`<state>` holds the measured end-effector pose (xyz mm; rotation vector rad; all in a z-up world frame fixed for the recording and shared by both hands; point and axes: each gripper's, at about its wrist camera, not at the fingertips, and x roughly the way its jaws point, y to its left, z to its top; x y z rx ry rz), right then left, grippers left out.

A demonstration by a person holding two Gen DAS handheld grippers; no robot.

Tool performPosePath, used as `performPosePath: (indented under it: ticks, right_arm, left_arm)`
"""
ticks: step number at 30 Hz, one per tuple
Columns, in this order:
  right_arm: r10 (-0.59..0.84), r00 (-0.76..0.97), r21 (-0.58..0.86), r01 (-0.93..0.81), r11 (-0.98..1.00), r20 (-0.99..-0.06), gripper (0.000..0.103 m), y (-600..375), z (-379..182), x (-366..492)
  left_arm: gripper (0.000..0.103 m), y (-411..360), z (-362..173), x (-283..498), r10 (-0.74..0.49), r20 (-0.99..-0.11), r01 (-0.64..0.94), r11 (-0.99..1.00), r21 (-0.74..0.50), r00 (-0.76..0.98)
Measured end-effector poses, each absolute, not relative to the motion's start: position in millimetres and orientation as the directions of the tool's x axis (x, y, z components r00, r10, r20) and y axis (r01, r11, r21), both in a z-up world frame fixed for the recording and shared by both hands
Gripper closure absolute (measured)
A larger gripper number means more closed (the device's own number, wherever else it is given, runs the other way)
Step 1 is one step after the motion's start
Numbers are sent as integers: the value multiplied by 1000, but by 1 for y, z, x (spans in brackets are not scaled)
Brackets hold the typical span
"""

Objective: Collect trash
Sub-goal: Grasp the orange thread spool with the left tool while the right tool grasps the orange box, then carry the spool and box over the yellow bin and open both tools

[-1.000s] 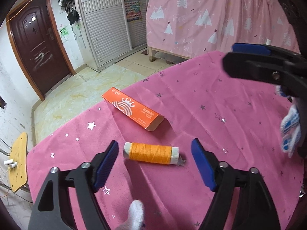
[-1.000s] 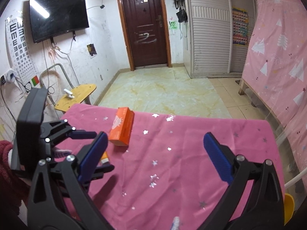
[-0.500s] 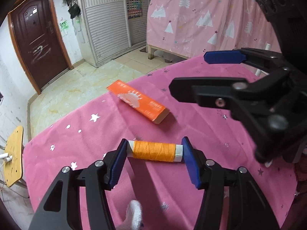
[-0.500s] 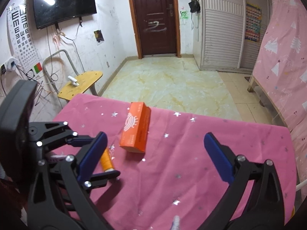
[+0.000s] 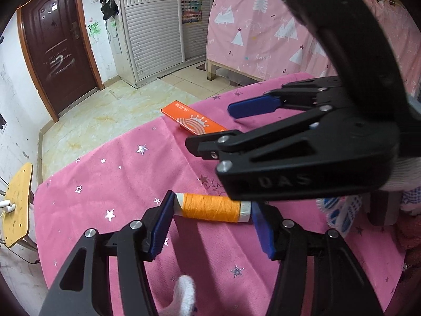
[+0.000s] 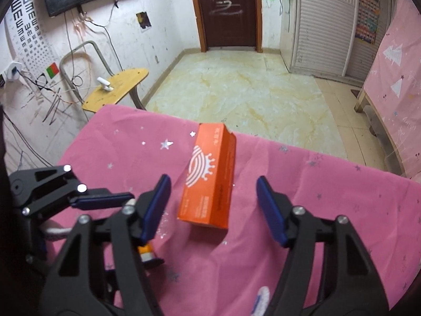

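Observation:
An orange thread spool (image 5: 211,208) with white ends lies on the pink star-patterned tablecloth (image 5: 110,184). My left gripper (image 5: 211,218) is shut on the spool, one blue pad at each end. In the right wrist view only a bit of the spool (image 6: 146,250) shows behind the left finger. An orange box (image 6: 210,184) lies flat on the cloth; it also shows in the left wrist view (image 5: 192,121). My right gripper (image 6: 213,205) is open, its blue pads on either side of the box's near end, not touching. It crosses the left wrist view (image 5: 231,123) above the spool.
The table's far edge (image 6: 236,131) drops to a tiled floor. A yellow wooden chair (image 6: 115,89) stands off the table's left corner. A pink curtain (image 5: 276,31) hangs at the right. A dark door (image 6: 226,10) is at the back.
My left gripper has closed its pads onto the spool's ends. My right gripper has moved forward over the table and narrowed, now straddling the orange box.

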<state>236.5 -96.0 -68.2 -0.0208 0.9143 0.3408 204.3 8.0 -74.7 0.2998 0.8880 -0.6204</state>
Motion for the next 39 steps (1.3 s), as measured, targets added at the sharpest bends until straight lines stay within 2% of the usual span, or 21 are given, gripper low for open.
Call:
performPosePath:
  ticks: [4, 7, 24, 39]
  right_arm:
    - [274, 551, 119, -301, 946, -788, 69, -95, -73, 239]
    - [278, 554, 125, -297, 947, -785, 74, -98, -73, 240]
    - [321, 646, 199, -256, 946, -693, 75, -142, -31, 201]
    - [284, 764, 272, -148, 951, -579, 75, -246, 5, 120]
  left_arm:
    - [54, 5, -75, 201, -372, -795, 619, 785, 5, 479]
    - [54, 5, -74, 201, -373, -794, 618, 786, 4, 479]
    - [54, -10, -48, 179, -339, -768, 572, 819, 43, 543]
    - [54, -98, -10, 125, -356, -732, 640, 756, 140, 581]
